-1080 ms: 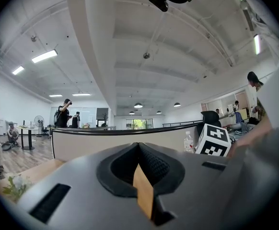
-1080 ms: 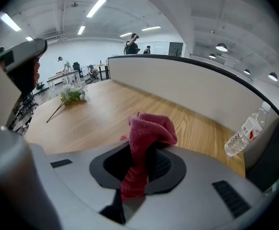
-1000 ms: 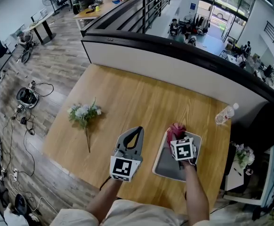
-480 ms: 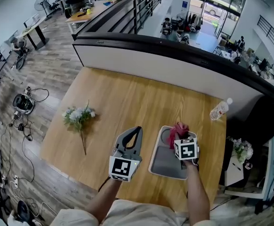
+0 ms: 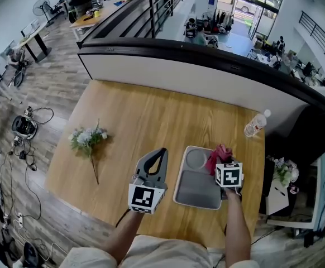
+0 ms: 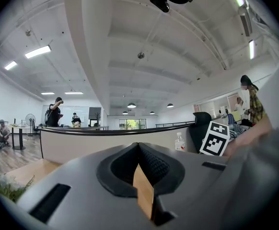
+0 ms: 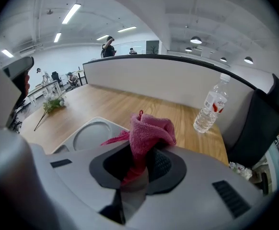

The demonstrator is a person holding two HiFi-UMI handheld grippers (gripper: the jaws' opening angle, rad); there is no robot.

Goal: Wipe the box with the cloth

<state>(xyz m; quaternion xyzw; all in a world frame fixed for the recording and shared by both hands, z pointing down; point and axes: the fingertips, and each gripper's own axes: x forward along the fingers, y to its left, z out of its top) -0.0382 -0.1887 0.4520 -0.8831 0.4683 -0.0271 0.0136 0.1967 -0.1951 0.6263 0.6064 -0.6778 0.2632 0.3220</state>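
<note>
The box is a shallow grey tray (image 5: 191,192) with a round recess, lying on the wooden table; its far end also shows in the right gripper view (image 7: 90,134). My right gripper (image 5: 223,164) is shut on a bunched pink cloth (image 5: 218,154), held over the box's far right corner. In the right gripper view the cloth (image 7: 151,130) sticks up from between the jaws of the right gripper (image 7: 140,153). My left gripper (image 5: 161,152) hovers just left of the box, shut with nothing in it. The left gripper view shows that gripper (image 6: 138,147) with its jaws meeting at the tips.
A flower sprig (image 5: 86,139) lies at the table's left. A clear water bottle (image 5: 255,125) stands near the far right corner, also visible in the right gripper view (image 7: 210,109). A curved white partition (image 5: 207,80) borders the table's far edge. A black chair (image 7: 261,123) stands at the right.
My right gripper has carried the pink cloth rightward, from over the round recess to the box's far right corner. The left gripper has stayed where it was.
</note>
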